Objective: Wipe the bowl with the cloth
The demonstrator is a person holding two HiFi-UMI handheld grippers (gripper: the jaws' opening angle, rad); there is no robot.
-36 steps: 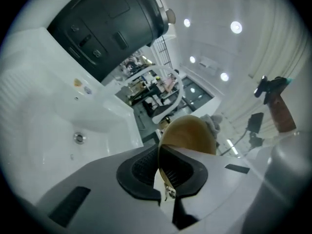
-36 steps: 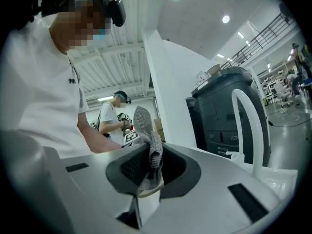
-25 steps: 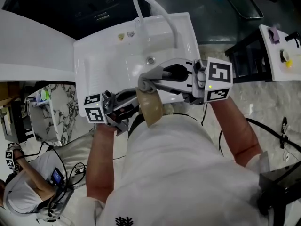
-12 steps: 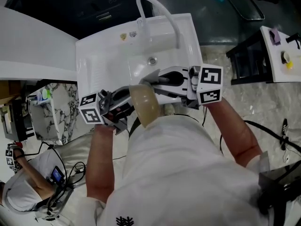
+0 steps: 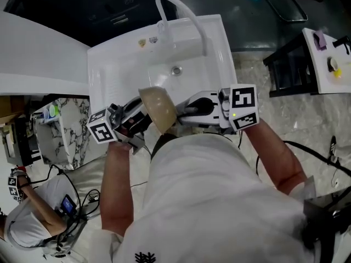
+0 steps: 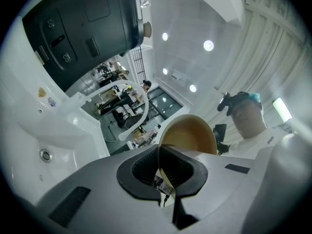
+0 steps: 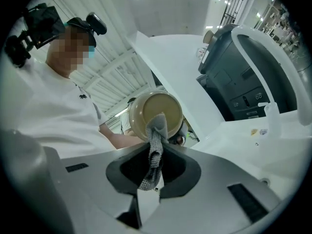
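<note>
Bowl: round, tan, smooth glossy finish, thin rim, inside bare. Held in air over front edge of white sink, tipped on side, opening facing right gripper.

Left gripper: jaws pressed together on bowl rim, wall pinched between pads.

Right gripper: jaws clamped on cloth. Cloth grey, coarse weave, bunched into narrow strip, free end touching bowl interior near lower rim.

Curved white faucet behind basin.

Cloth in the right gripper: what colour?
The cloth is grey, knit-textured; right gripper view shows it best.
</note>
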